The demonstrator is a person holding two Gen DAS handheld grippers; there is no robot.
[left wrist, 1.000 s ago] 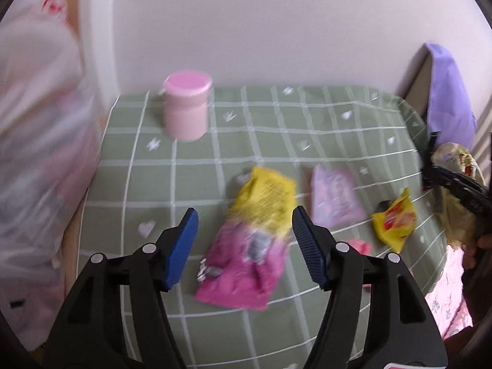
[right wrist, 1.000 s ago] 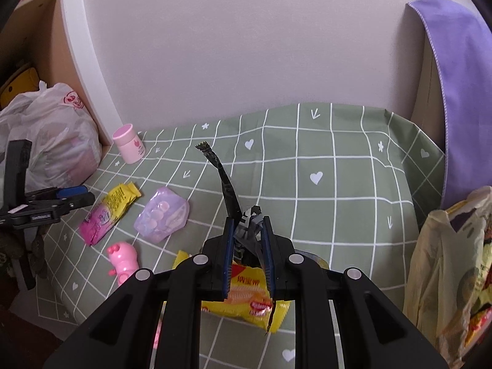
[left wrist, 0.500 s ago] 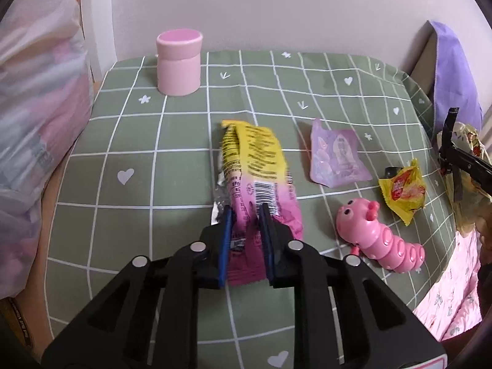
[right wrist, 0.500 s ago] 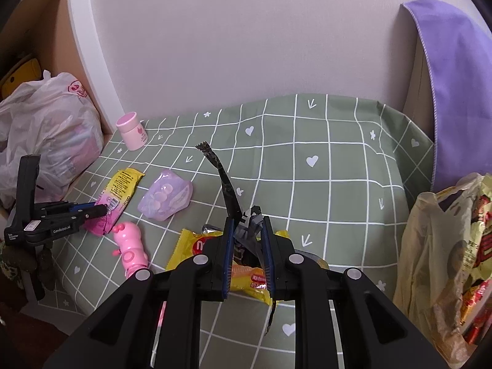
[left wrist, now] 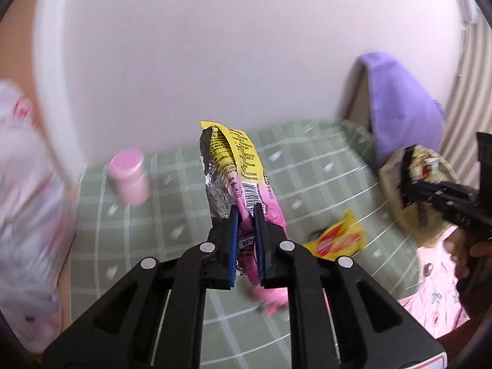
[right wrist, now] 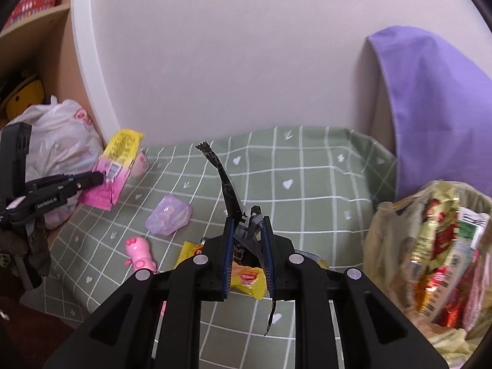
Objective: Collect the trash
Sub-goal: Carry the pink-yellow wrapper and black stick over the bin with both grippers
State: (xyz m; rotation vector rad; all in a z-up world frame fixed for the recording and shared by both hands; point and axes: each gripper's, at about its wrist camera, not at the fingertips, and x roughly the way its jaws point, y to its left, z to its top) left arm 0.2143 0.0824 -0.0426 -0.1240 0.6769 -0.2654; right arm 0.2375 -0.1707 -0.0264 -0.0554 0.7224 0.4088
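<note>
L gripper, jaws just closing, is clamping the pink-yellow wrapper. R gripper is pinching the black wrapper; trash bag sitting at 3 o'clock.

1. Open green checked cloth across the middle and back, clear to the wall.
2. Blocked on the right by trash bag; on the left by white plastic bag.
3. Scattered near the front edge: purple packet, pink toy, yellow wrapper.

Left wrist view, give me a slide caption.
Left gripper lifts a pink-and-yellow snack wrapper off the green checked tablecloth.
</note>
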